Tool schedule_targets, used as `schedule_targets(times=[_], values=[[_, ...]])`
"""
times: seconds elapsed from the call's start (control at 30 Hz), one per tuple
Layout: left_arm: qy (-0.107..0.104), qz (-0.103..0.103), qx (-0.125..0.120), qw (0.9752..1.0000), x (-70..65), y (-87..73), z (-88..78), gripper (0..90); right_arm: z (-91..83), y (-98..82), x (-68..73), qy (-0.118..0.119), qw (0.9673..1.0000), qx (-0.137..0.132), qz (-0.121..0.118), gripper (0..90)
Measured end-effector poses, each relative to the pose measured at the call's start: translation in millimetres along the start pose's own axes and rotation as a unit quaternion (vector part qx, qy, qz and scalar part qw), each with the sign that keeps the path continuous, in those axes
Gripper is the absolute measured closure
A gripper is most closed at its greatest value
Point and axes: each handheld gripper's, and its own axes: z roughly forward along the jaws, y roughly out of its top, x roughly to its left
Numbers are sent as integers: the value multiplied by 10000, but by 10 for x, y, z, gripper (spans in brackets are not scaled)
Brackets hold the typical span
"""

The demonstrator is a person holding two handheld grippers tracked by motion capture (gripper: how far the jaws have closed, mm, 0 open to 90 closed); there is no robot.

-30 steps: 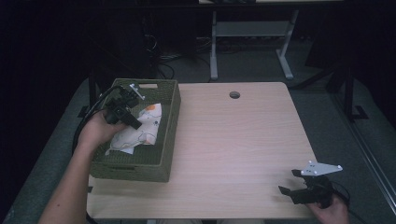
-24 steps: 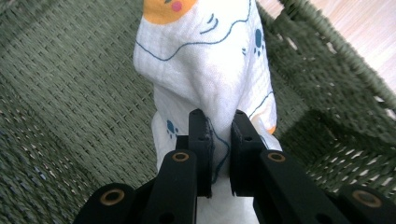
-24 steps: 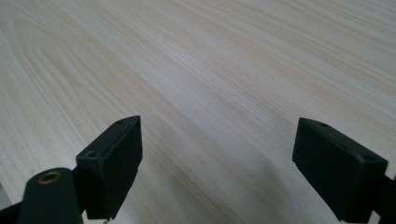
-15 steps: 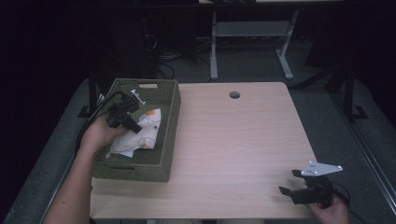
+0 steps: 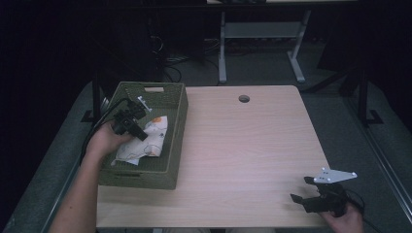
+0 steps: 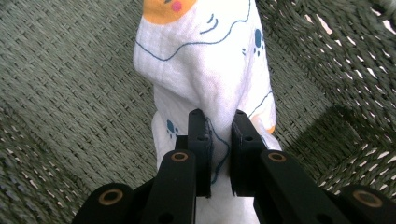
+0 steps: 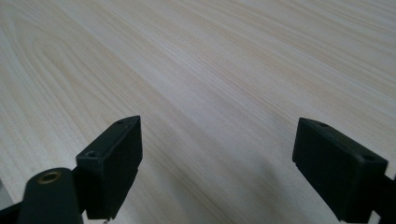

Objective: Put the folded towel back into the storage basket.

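Observation:
A white cloth [image 5: 145, 138] with blue and orange prints lies inside the green woven basket [image 5: 176, 126] at the table's left. My left gripper [image 5: 140, 134] is down in the basket, shut on a fold of that cloth [image 6: 210, 65], which bunches up between its jaws. The left gripper [image 6: 219, 128] pinches the fabric near its lower end. My right gripper [image 5: 300, 190] rests low over the table's near right corner, wide open with nothing between its jaws. In the right gripper view the right gripper [image 7: 217, 154] has bare wood under it.
The light wooden table [image 5: 243, 145] has a round cable hole [image 5: 244, 98] near its far edge. A metal desk frame [image 5: 262, 43] stands on the dark floor behind. The basket's far wall has a handle slot [image 5: 153, 89].
The left hand and its gripper have drawn slightly toward the near left inside the basket, pulling the cloth with them. The right gripper has not moved.

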Motion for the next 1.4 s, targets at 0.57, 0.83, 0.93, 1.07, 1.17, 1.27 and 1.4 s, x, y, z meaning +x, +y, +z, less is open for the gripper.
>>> schedule_targets(times=[0.57,0.83,0.93,1.07,1.17,1.27,1.4], values=[[10,116,49,9999,49,-3,45,808,0,-4,-7,5,10000,22,8,157],[-3,168,47,9998,65,-2,54,811,4,-5,-9,1,10000,24,21,157],[18,231,-14,9997,62,10,55,811,5,-5,-9,0,10000,29,25,157],[77,44,-61,9999,106,22,63,695,16,0,-4,12,10000,53,11,157],[122,-24,-108,9999,126,10,59,657,18,3,-1,23,10000,64,-7,157],[146,-34,-118,9998,125,-1,43,644,17,4,-1,21,10000,60,-7,157],[129,-39,-108,9999,122,-5,40,642,19,5,5,22,10000,51,-5,157]])
